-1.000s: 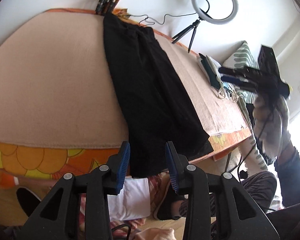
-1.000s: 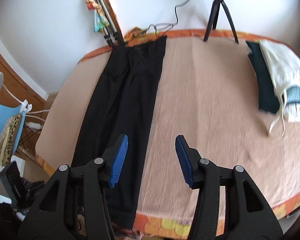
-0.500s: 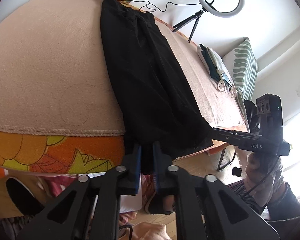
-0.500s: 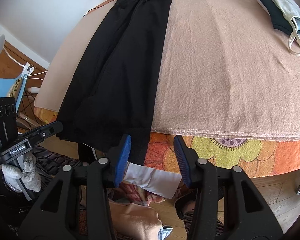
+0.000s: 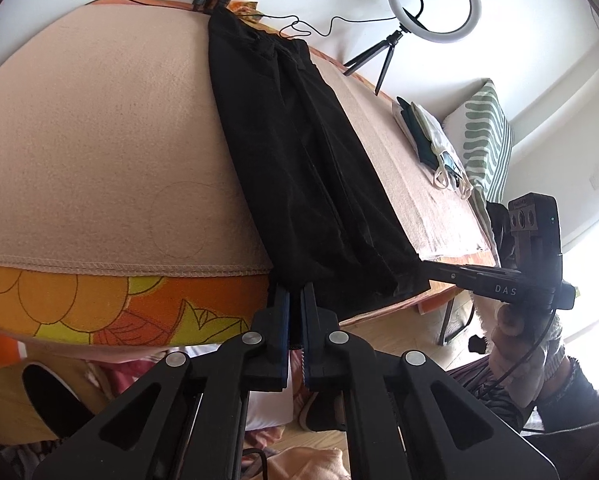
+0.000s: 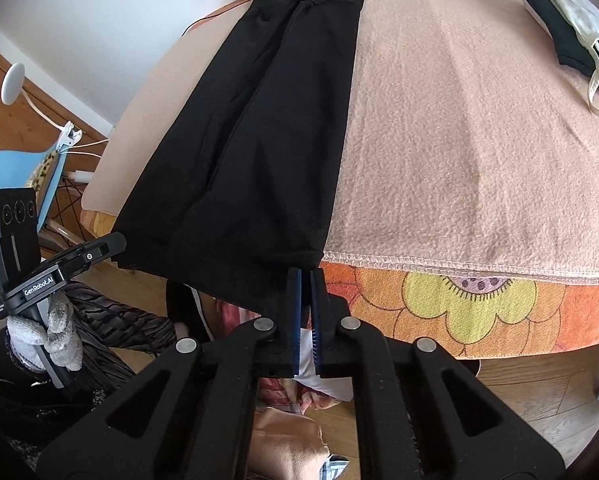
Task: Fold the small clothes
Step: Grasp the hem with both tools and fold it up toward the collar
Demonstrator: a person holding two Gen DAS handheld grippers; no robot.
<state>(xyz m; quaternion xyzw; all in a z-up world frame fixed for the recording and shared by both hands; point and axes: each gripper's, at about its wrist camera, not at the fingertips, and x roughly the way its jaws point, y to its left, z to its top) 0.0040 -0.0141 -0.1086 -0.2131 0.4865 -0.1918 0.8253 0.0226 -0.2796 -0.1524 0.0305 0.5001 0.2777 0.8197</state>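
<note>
Long black trousers [image 5: 299, 152] lie lengthwise across the beige blanket [image 5: 99, 140], waist at the far edge, leg hems hanging over the near edge. They also show in the right wrist view [image 6: 267, 128]. My left gripper [image 5: 295, 300] is shut on the hem at its left corner. My right gripper [image 6: 305, 280] is shut on the hem at its right corner. Each gripper shows in the other's view, the right one [image 5: 451, 272] and the left one [image 6: 99, 250], at the hem's outer corners.
The blanket lies on an orange flowered cover [image 6: 459, 308]. Folded dark and white clothes with a face mask [image 6: 571, 24] lie at the far right. A ring light on a tripod [image 5: 431, 4] stands at the back. A blue chair [image 6: 15, 176] stands left.
Both grippers came down to the near table edge and closed on the trouser hem; a second ago both were open above the blanket.
</note>
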